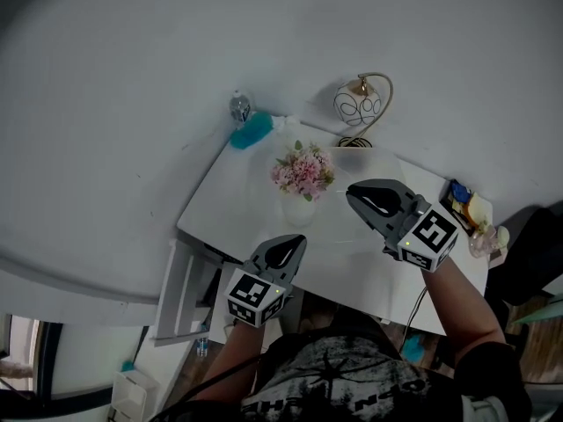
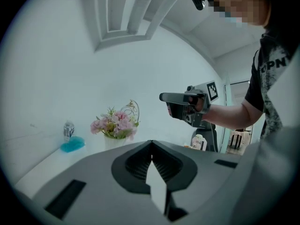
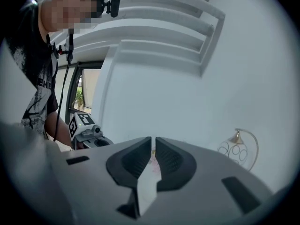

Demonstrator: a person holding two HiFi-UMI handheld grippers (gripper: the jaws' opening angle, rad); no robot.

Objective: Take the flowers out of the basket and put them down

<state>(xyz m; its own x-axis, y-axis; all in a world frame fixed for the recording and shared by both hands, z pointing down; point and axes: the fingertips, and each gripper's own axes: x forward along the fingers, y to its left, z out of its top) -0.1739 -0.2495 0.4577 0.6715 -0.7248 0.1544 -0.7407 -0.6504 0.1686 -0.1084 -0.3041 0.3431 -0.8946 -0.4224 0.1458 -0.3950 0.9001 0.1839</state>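
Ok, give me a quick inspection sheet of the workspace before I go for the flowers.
Surface: white table, no spills seen.
Job's things: pink flowers upright in a white pot, mid-table, untouched.
Clutter: small bottle and blue cloth at the far left corner; gold wire ornament at the back; small colourful bits on the right edge.
Grippers: left gripper at the near edge, right gripper right of the flowers; fingers together, nothing held.
Cables: black cable below the near edge.
Surroundings: white wall.

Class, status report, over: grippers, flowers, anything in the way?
Left gripper shut, empty. Right gripper shut, empty. Flowers in their basket, untouched. Wire ornament behind them, nothing in front.
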